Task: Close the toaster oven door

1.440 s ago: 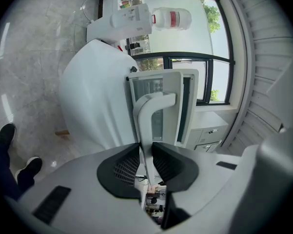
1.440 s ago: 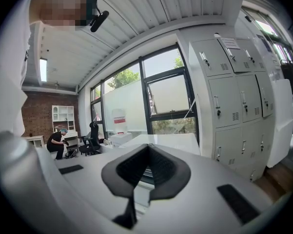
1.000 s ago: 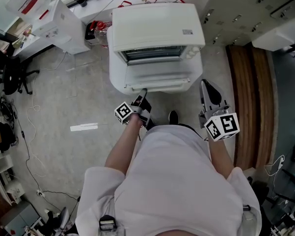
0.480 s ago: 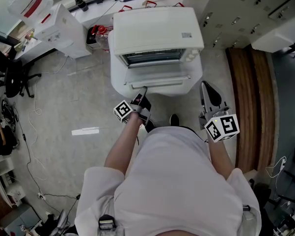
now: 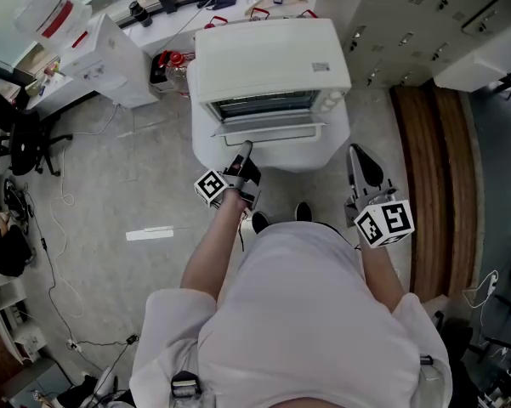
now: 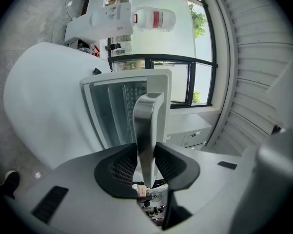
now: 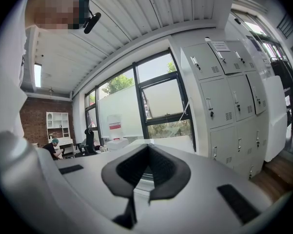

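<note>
The white toaster oven (image 5: 272, 58) stands ahead of me in the head view, its door (image 5: 269, 128) hinged at the bottom and tilted up, partly open. My left gripper (image 5: 243, 153) reaches to the door's front edge. In the left gripper view the metal door handle (image 6: 147, 121) runs between the jaws of the left gripper (image 6: 146, 162), with both pads against it; the jaws have just been opening a little around it. The door's glass (image 6: 114, 118) shows behind. My right gripper (image 5: 358, 158) hangs to the oven's right, away from it, shut on nothing (image 7: 145, 172).
The oven sits on a white rounded stand (image 5: 208, 143). A white box (image 5: 110, 49) and a red item (image 5: 166, 53) lie to the left, grey lockers (image 5: 425, 15) and a wooden strip (image 5: 429, 168) to the right. An office chair (image 5: 21, 130) stands far left.
The door has swung upward toward the oven's front, and my left gripper has risen and moved toward the oven with the handle. The right gripper has stayed put.
</note>
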`<state>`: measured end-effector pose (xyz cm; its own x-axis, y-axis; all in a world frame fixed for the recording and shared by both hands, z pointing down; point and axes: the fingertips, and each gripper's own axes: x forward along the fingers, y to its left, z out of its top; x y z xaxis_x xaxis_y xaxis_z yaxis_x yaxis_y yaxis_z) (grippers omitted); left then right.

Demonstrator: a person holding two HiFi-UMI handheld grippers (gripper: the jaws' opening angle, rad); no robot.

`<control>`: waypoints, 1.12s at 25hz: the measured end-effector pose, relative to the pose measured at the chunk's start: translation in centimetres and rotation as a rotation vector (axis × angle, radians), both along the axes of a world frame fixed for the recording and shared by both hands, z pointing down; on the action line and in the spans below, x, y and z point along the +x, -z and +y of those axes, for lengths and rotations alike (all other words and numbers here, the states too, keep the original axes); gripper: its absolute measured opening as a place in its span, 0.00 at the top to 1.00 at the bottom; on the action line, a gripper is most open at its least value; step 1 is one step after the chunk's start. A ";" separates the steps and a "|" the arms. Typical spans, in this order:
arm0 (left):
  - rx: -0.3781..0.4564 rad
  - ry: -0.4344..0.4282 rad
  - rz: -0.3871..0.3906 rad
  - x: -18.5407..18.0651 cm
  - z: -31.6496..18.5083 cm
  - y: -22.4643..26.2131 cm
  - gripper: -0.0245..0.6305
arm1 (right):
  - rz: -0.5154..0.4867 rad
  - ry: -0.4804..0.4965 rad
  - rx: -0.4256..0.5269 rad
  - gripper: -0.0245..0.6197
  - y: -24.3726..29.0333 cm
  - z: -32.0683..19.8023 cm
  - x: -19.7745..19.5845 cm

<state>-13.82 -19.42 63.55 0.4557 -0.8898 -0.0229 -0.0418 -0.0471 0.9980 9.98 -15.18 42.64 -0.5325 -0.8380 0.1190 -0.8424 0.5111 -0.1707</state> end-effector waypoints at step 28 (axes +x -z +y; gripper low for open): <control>0.106 0.041 0.006 -1.3 -7.9 4.7 0.78 | -0.024 -0.060 -0.004 0.95 -0.2 -2.6 1.1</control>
